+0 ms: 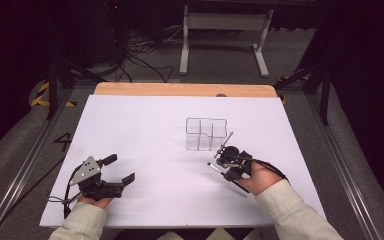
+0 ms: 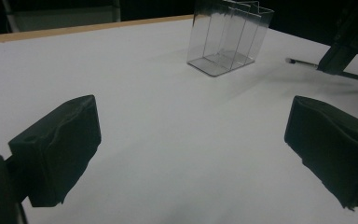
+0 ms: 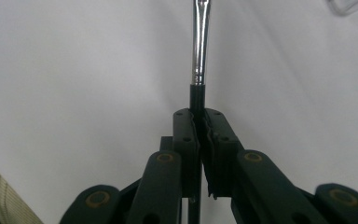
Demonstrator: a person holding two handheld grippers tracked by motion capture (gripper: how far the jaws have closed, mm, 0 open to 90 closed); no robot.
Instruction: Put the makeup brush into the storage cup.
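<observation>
Two grippers on my worktop [image 1: 130,120]: my left gripper [image 1: 121,170] rests idle, jaws wide apart and empty. My right gripper [image 1: 222,161] is clamped on a brush [image 3: 199,42], beside the clear organizer [image 1: 206,134]. Next, I judge, I should lift and drop it into a compartment. My right gripper view confirms the grip; the left gripper view shows the organizer's dividers.

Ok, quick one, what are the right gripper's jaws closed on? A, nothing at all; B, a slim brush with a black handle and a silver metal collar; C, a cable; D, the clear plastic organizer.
B: in the right gripper view the right gripper has its jaws shut on the brush, whose black handle meets a silver collar just past them; the clear organizer stands apart on the table.
</observation>
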